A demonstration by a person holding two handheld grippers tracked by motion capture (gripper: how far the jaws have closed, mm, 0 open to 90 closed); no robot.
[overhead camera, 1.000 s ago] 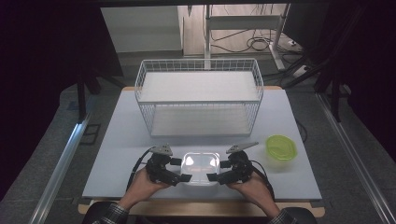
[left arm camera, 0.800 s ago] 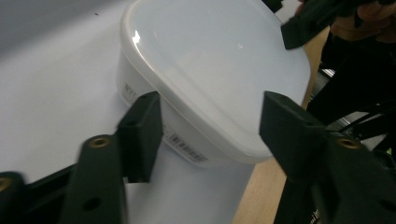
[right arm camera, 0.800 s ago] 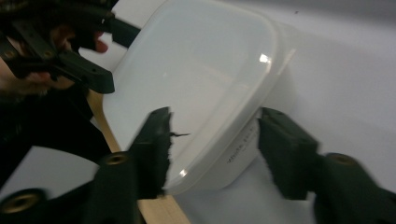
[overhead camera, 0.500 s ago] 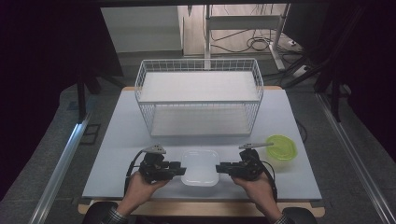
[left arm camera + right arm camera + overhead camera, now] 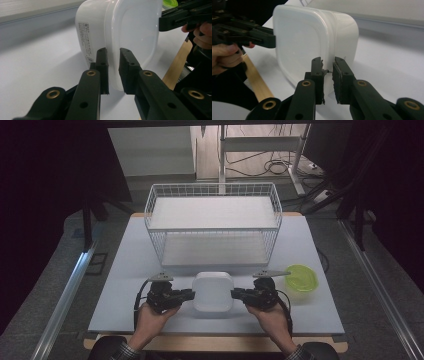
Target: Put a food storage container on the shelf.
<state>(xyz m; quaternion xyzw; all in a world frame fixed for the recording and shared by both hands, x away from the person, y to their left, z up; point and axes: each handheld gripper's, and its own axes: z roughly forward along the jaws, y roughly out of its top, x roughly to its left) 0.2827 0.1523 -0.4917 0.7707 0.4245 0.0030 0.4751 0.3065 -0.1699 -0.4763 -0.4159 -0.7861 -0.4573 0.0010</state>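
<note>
White plastic box sits on the table near the person's edge, with a clear lid on it, between the two grippers and in front of the wire basket.

Progress: the grasp appears made on both sides. The left gripper has just been closing, and its jaws now stand narrow, pinching the box rim at the left side. The right gripper has likewise just been closing and grips the rim at the opposite side; the pads press on the lip there. In the high view the left gripper and right gripper touch the box at mid-height of its sides.

Outstanding, in my judgement: the box is not yet lifted clear or placed anywhere; the basket holds nothing. A green bowl stands just beside the right gripper, untouched.

Whether the lid is being sealed or the box carried cannot be told.
</note>
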